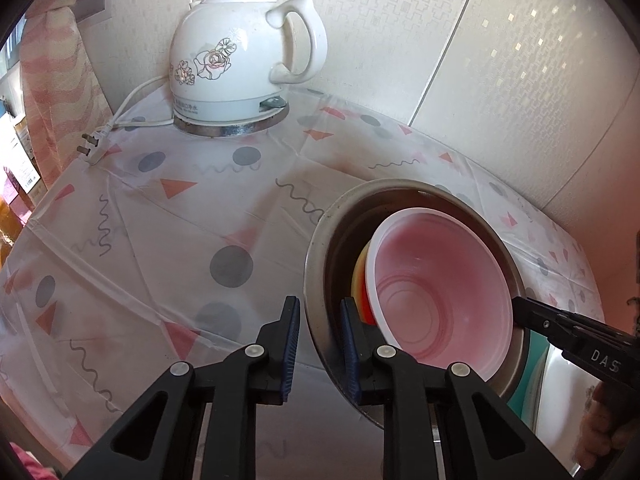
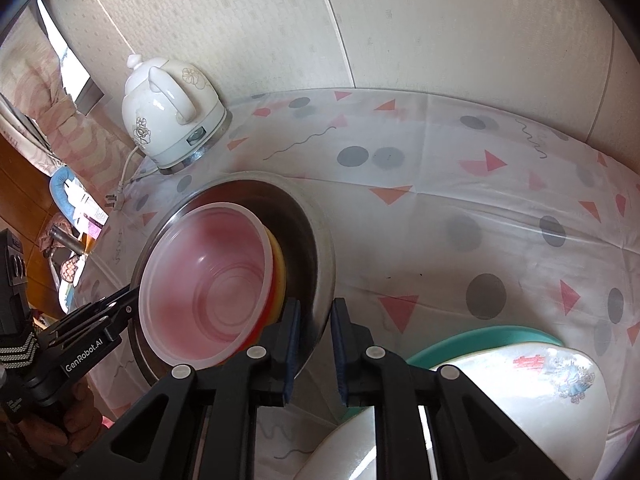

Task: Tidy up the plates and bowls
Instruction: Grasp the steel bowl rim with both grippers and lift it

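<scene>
A steel bowl [image 1: 320, 264] holds a clear pink-tinted plastic bowl [image 1: 436, 280] nested on yellow and red bowls [image 1: 360, 276]. My left gripper [image 1: 320, 344] straddles the steel bowl's left rim, jaws a little apart around it. My right gripper [image 2: 313, 344] straddles the opposite rim of the steel bowl [image 2: 316, 248], jaws likewise around it; it shows at the right of the left wrist view [image 1: 520, 308]. The pink bowl [image 2: 208, 280] fills the steel bowl. The stack appears lifted and tilted above the table.
A white ceramic kettle [image 1: 240, 52] stands on its base at the table's back corner, its cord and plug [image 1: 90, 148] lying left. A white plate [image 2: 520, 400] on a teal plate [image 2: 480, 340] lies under the right gripper. Patterned tablecloth [image 2: 480, 220] covers the table; walls behind.
</scene>
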Demonstrator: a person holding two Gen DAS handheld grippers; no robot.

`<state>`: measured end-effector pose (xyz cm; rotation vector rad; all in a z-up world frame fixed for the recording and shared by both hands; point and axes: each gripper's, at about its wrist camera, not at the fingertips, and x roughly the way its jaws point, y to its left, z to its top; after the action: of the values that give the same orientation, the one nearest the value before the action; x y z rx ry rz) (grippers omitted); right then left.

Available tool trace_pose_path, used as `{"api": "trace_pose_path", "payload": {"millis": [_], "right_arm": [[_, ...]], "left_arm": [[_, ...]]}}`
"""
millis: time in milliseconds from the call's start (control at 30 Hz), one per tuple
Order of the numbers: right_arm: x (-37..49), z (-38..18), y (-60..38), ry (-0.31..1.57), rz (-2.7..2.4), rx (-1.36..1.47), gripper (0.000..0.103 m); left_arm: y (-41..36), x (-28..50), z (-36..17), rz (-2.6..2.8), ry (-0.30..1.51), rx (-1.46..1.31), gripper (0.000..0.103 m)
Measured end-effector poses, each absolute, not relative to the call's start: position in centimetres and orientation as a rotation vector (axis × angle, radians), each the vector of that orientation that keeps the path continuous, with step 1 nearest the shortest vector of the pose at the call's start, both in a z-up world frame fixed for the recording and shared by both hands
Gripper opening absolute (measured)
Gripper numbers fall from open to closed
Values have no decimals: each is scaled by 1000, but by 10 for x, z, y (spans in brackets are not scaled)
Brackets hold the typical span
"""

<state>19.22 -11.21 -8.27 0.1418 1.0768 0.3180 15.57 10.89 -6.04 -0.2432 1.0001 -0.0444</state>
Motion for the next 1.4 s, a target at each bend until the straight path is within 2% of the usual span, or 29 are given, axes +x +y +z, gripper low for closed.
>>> {"api": "trace_pose_path", "payload": {"millis": [300, 1400], "right_arm": [[194, -87, -109, 1088, 321, 136, 16], [183, -84, -104, 1089, 330, 121, 16]], "left_arm": [[107, 155, -63, -78, 1013, -264, 17], [110, 131, -60, -49, 1011, -284, 18]]}}
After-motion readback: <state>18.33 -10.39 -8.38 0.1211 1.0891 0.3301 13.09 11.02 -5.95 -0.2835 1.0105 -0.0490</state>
